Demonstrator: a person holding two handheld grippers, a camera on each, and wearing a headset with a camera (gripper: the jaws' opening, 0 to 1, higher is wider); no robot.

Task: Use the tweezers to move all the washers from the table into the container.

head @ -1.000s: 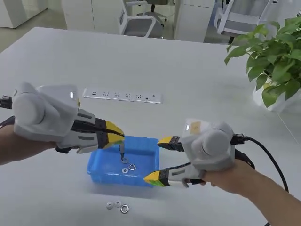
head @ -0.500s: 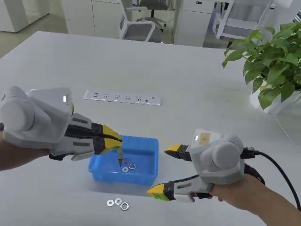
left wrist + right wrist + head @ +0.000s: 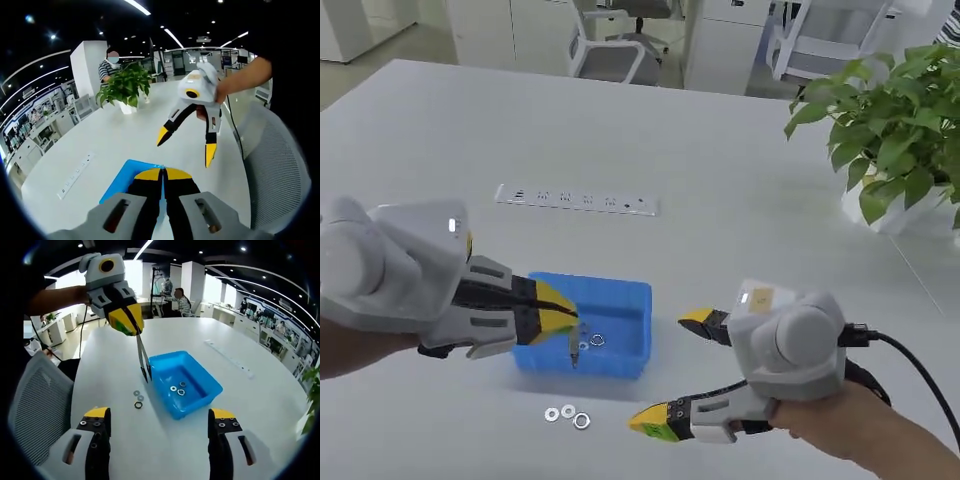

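Left gripper (image 3: 563, 313) clenched on slim metal tweezers (image 3: 573, 345). Tweezers point down, tips by near wall of blue rectangular plastic container (image 3: 625, 300); cannot tell whether touching.
Right gripper (image 3: 660, 370) released, jaws spread wide, holding nothing, just right of container.
Three small metal ring washers (image 3: 567, 414) lie close together on white table (image 3: 720, 200), just in front of container.
Three other washers (image 3: 178, 388) rest on container floor.
White power strip (image 3: 577, 200) beyond container.
Green potted plant (image 3: 885, 120) at far right table edge.
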